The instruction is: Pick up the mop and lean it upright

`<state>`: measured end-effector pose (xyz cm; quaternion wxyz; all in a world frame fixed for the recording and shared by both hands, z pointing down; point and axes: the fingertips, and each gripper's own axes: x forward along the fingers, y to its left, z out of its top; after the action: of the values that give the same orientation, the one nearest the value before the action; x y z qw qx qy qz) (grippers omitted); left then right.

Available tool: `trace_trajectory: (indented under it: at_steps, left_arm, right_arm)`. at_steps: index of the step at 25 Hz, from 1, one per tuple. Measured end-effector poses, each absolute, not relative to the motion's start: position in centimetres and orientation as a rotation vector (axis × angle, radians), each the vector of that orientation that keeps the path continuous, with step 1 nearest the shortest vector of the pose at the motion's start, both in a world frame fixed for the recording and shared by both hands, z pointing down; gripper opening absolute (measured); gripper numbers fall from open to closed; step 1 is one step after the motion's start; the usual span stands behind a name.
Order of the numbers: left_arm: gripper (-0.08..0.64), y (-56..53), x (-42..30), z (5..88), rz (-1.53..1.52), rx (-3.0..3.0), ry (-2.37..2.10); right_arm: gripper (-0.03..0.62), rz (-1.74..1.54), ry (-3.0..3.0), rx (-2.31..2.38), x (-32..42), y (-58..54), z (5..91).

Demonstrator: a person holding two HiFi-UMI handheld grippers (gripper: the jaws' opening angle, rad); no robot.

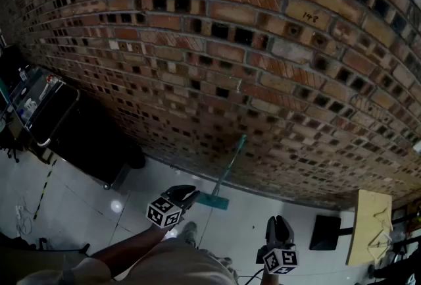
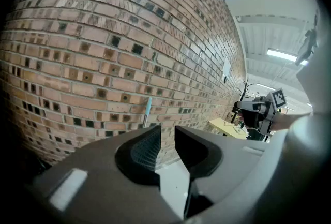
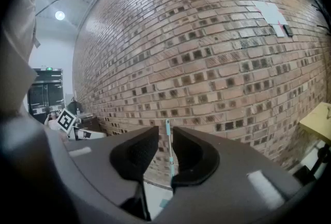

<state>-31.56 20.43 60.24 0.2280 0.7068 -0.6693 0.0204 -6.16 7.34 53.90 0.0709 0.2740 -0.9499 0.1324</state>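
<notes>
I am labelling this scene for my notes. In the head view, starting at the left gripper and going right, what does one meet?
left gripper → mop → right gripper → black box → yellow table

lower mop (image 2: 148, 109) behind left gripper (image 2: 167, 134)

Pale floor (image 1: 79, 201): mop (image 1: 222, 178) head on it, black box (image 1: 324, 232).
</notes>
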Motion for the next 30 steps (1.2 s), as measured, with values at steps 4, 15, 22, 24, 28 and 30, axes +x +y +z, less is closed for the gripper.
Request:
trace_trajectory:
  at_steps: [4, 15, 22, 24, 28, 30]
  left_arm:
    - [0.101, 21.6, -33.9, 60.9, 0.078, 1.954, -1.804]
    - [0.111, 19.9, -37.1, 62.0, 0.089, 2.000, -1.750]
    - [0.121, 17.8, -37.1, 63.2, 0.087, 1.999, -1.729]
    - [0.123, 17.6, -36.8, 63.8, 0.091, 1.985, -1.721]
    - [0.127, 15.6, -36.7, 63.7, 0.112, 1.985, -1.730]
    - [0.129, 15.3, -36.4, 64.2, 0.134, 1.963, -1.729]
  right_arm:
    - [0.083, 0.415, -2.836, 0.829, -9.4, 8.8, 54.0]
    - [0.083, 0.431, -2.807, 0.836, -13.4, 9.9, 55.3]
    - [0.083, 0.413, -2.774, 0.824, -13.9, 8.6, 55.3]
    - [0.083, 0.439, -2.773, 0.814, -13.9, 8.3, 55.5]
    - [0.083, 0.446, -2.849, 0.777, -15.2, 6.3, 53.5]
    - [0.083, 0.465, -2.849, 0.754, -15.5, 5.5, 54.0]
